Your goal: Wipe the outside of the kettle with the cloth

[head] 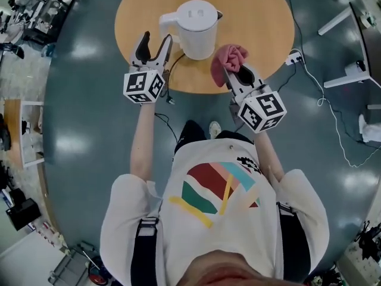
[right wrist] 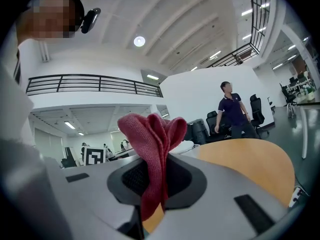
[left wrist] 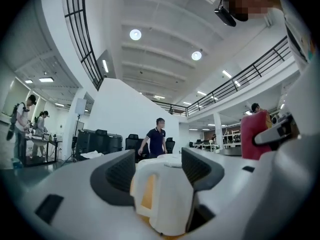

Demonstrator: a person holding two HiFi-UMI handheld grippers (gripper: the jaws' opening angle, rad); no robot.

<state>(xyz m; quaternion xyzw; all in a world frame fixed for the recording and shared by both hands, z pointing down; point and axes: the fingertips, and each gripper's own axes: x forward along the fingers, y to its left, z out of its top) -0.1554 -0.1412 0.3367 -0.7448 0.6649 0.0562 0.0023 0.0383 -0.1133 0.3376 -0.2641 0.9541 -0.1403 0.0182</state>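
Note:
A white kettle [head: 196, 28] with its lid on stands on the round wooden table [head: 262, 16], handle to the left. My left gripper [head: 156, 43] hovers level just short of the handle, jaws open and nothing pressed between them. In the left gripper view the kettle [left wrist: 167, 204] shows ahead between the two pads, with its handle [left wrist: 140, 194] toward the left one. My right gripper [head: 235, 75] is shut on a red cloth [head: 228, 61], held to the right of the kettle near the table's front edge. The right gripper [right wrist: 157, 176] pinches the cloth [right wrist: 155, 144], which bunches up above the jaws.
A white plug block [head: 293, 57] lies at the table's right edge, its cable trailing over the grey floor. A dark cord [head: 168, 88] hangs below the front edge. White furniture legs [head: 351, 70] stand at the right. A person in a dark shirt [right wrist: 231, 109] stands beyond the table.

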